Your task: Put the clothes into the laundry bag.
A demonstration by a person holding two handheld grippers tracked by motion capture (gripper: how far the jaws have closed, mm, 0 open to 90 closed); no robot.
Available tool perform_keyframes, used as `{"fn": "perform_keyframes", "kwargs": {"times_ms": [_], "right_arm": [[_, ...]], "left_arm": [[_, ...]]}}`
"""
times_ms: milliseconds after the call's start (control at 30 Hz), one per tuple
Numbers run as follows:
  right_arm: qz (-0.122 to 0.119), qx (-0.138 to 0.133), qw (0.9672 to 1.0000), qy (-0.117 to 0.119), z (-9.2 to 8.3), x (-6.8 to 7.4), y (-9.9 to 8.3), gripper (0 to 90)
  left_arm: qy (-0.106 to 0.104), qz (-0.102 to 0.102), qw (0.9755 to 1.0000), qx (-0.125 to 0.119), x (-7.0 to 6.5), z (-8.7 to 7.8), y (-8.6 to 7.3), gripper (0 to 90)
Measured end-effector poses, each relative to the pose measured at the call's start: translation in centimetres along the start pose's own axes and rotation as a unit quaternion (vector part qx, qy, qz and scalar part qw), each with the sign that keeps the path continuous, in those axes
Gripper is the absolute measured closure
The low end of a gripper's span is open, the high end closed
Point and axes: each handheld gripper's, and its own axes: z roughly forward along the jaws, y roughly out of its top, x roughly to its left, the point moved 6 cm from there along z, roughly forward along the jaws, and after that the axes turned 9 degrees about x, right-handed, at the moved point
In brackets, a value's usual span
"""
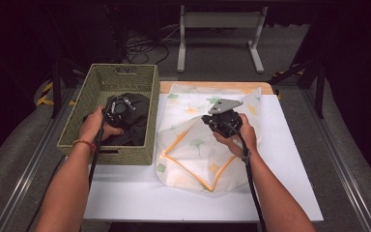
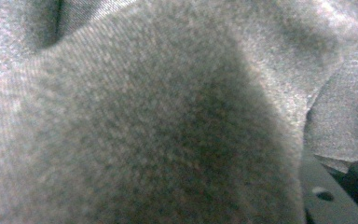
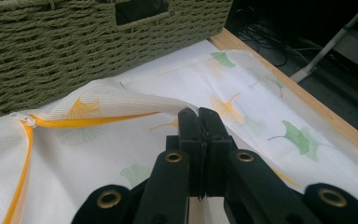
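A dark grey garment (image 1: 137, 116) lies in a woven green basket (image 1: 77, 116) at the table's left. My left gripper (image 1: 118, 110) is down on that garment inside the basket. In the left gripper view the grey cloth (image 2: 144, 116) bulges right up against the camera and hides the jaws. A white mesh bag (image 1: 193, 145) with leaf prints and an orange zip edge lies right of the basket. My right gripper (image 3: 198, 114) is shut on the bag's upper flap (image 3: 135, 105) and holds it lifted off the lower layer. From above, the right gripper (image 1: 211, 121) is over the bag's middle.
The basket's wall (image 3: 74, 46) stands close behind the lifted flap. The white tabletop (image 1: 290, 145) extends right of the bag, with a wooden strip (image 1: 212, 87) along the back edge. A grey metal stand (image 1: 220, 29) and cables sit on the floor beyond.
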Motion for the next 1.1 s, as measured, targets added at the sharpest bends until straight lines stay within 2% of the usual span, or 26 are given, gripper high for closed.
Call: {"fn": "perform_keyframes", "kwargs": {"times_ms": [167,200,267,300,333,400,433,467,500,633,733,767,800,833,867,900,933,967,1000,1033,1067,1100], "right_arm": [[0.0,-0.002,1.0,-0.002,-0.2,-0.1,0.0,89.1],[-0.001,-0.004,1.0,-0.003,-0.2,-0.2,0.0,89.1],[0.003,-0.006,1.0,-0.003,-0.4,-0.2,0.0,89.1],[0.003,-0.006,1.0,-0.003,-0.4,-0.2,0.0,89.1],[0.003,-0.007,1.0,-0.005,-0.4,-0.2,0.0,89.1],[0.005,-0.011,0.9999,-0.006,-0.6,-0.4,0.0,89.1],[0.007,-0.013,0.9999,-0.005,-0.7,-0.4,0.0,89.2],[0.007,-0.013,0.9999,-0.005,-0.7,-0.4,0.0,89.2],[0.007,-0.014,0.9998,-0.007,-0.7,-0.4,0.0,89.2],[0.007,-0.018,0.9998,-0.009,-0.9,-0.5,0.0,89.2],[0.008,-0.019,0.9997,-0.011,-0.9,-0.5,0.0,89.2],[0.008,-0.019,0.9997,-0.011,-0.9,-0.5,0.0,89.2],[0.008,-0.019,0.9997,-0.011,-0.9,-0.5,0.0,89.2],[0.01,-0.02,0.9997,-0.011,-0.8,-0.4,0.0,89.2],[0.01,-0.02,0.9997,-0.01,-0.8,-0.4,0.0,89.2],[0.01,-0.02,0.9997,-0.01,-0.8,-0.4,0.0,89.2],[0.007,-0.019,0.9997,-0.012,-0.7,-0.4,0.1,89.2],[0.007,-0.019,0.9997,-0.012,-0.7,-0.4,0.1,89.2],[0.007,-0.021,0.9997,-0.011,-0.7,-0.4,0.1,89.2],[0.007,-0.021,0.9997,-0.011,-0.7,-0.4,0.1,89.2],[0.01,-0.022,0.9997,-0.011,-0.7,-0.4,0.1,89.3],[0.01,-0.022,0.9996,-0.012,-0.7,-0.4,0.1,89.2]], "left_arm": [[0.021,-0.024,0.9987,-0.041,0.6,-1.1,-0.2,67.1],[0.017,-0.027,0.9986,-0.043,0.5,-1.2,-0.3,67.2],[0.033,-0.023,0.9978,-0.052,0.6,-1.7,-0.4,67.4],[0.033,-0.023,0.9978,-0.052,0.6,-1.7,-0.4,67.4],[0.029,-0.026,0.9974,-0.061,0.6,-2.1,-0.5,67.4],[0.036,-0.028,0.996,-0.077,0.7,-2.9,-0.7,67.9],[0.027,-0.034,0.9944,-0.096,0.8,-3.5,-1.1,68.4],[0.027,-0.034,0.9944,-0.096,0.8,-3.5,-1.1,68.8],[0.025,-0.039,0.9927,-0.111,0.9,-4.0,-1.4,68.8],[0.023,-0.044,0.9879,-0.147,1.0,-5.1,-2.3,70.8],[0.019,-0.052,0.9848,-0.165,0.9,-5.6,-2.6,72.4],[0.023,-0.05,0.9842,-0.168,0.9,-5.6,-2.7,72.4],[0.033,-0.055,0.9823,-0.176,0.9,-5.8,-2.7,72.9],[0.029,-0.052,0.9822,-0.178,0.9,-5.9,-2.7,73.0],[0.032,-0.058,0.979,-0.192,1.0,-6.2,-2.8,73.1],[0.032,-0.058,0.979,-0.192,1.0,-6.2,-2.8,73.3],[0.028,-0.063,0.9742,-0.215,1.1,-6.7,-3.0,73.4],[0.028,-0.063,0.9742,-0.215,1.1,-6.7,-3.0,73.5],[0.029,-0.068,0.9698,-0.232,1.3,-7.1,-3.2,73.7],[0.021,-0.073,0.9671,-0.243,1.2,-7.4,-3.3,73.7],[0.023,-0.084,0.9597,-0.267,1.5,-8.0,-3.7,73.7],[0.018,-0.083,0.958,-0.274,1.5,-8.2,-3.8,73.7]]}}
